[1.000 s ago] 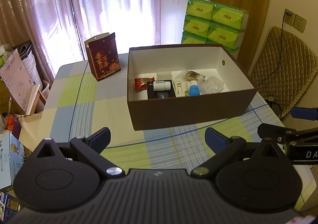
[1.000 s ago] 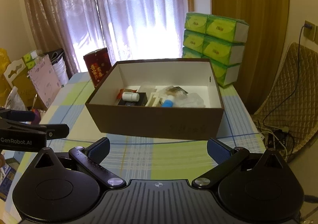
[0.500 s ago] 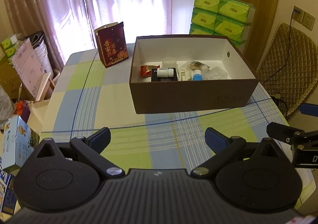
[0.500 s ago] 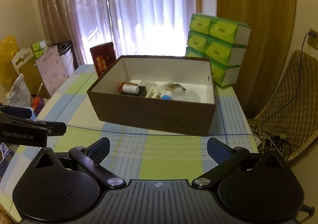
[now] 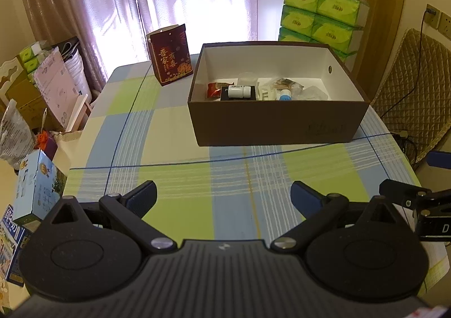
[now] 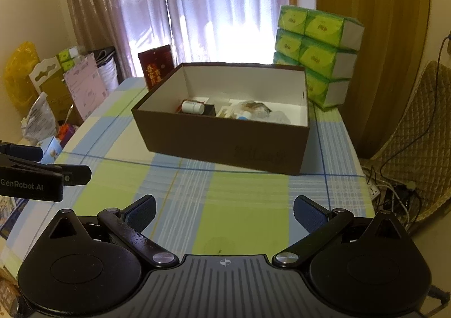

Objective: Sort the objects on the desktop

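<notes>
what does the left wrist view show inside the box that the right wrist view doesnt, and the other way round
Only the left wrist view shows the red snack packet at the box's left end; the near wall hides it from the right. Only the right wrist view shows the yellow bag beside the table. Both show the brown box, the white bottle lying on a black item, and the red gift bag behind.

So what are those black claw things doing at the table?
A person holds a left gripper and a right gripper, both with jaws open and holding nothing. They hover over the checked tablecloth, facing a brown box. Small things already lie inside it, like a white bottle and a red packet.
</notes>
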The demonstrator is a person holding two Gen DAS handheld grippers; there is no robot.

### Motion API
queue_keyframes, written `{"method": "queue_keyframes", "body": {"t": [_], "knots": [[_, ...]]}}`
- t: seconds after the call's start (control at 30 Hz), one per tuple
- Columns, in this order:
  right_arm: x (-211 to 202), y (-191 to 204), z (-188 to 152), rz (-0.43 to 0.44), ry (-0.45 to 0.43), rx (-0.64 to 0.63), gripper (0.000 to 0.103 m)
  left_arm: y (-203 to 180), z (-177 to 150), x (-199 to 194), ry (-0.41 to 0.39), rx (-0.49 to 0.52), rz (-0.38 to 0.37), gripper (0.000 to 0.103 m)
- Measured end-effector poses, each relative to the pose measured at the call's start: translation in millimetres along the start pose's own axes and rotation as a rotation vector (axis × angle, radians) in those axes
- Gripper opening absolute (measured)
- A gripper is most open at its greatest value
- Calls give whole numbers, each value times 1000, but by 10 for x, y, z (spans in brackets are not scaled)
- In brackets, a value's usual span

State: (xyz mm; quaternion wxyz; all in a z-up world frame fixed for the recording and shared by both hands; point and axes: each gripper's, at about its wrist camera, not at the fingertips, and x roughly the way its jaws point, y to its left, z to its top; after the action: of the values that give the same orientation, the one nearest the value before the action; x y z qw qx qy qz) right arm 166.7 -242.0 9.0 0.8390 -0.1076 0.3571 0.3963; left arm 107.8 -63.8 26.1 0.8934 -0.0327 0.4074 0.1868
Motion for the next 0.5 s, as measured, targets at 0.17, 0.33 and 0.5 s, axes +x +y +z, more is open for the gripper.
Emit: {"method": "queue_keyframes", "body": {"t": [0.17, 0.33, 0.5], "knots": [[14, 6, -69, 9, 21, -8, 101, -22, -73, -4, 16, -4, 10, 100], [39, -8, -110, 13, 36, -4, 101, -29, -132, 4, 30, -3, 17, 100], [74, -3, -129, 12, 51, 3, 101, -36, -173, 43, 49, 5, 14, 100]]}}
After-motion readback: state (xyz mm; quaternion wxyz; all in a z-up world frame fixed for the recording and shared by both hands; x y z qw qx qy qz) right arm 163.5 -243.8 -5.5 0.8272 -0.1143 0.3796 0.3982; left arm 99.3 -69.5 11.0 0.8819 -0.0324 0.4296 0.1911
